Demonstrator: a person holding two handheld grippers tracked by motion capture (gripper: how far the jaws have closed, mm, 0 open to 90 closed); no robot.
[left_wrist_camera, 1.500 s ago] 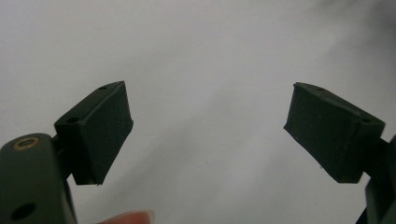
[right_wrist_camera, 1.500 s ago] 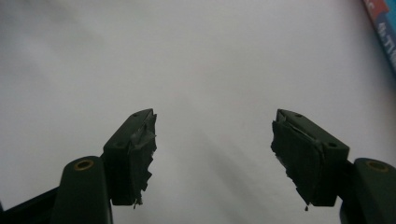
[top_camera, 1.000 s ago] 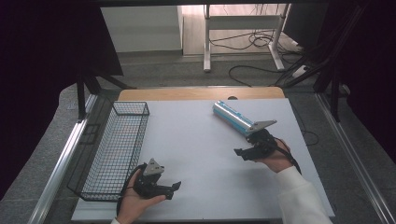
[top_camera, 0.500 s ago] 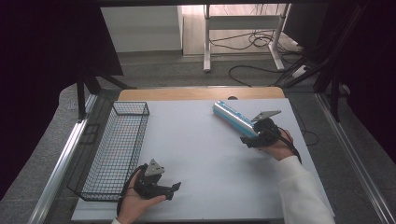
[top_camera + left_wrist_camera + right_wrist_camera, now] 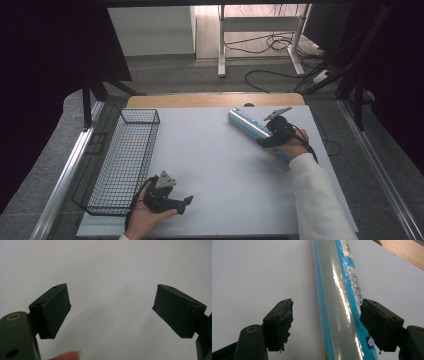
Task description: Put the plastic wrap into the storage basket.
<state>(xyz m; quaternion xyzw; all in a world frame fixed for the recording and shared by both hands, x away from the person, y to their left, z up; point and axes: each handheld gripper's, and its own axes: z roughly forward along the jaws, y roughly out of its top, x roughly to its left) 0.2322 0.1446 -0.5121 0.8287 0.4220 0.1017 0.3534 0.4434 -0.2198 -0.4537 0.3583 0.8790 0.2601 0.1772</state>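
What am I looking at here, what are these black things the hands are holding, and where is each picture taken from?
A person at a white table holds a black two-jaw pinching tool in each hand. One picture looks down from above; the other two come from cameras riding on each tool. The left tool rests near the wire basket, jaws open over bare table. The right tool has its open jaws on either side of a blue and clear wrapped roll lying on the table, one jaw close against it, not yet squeezing.

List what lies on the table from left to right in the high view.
wire basket → left tool → blue-and-clear roll → right tool, open astride the roll.
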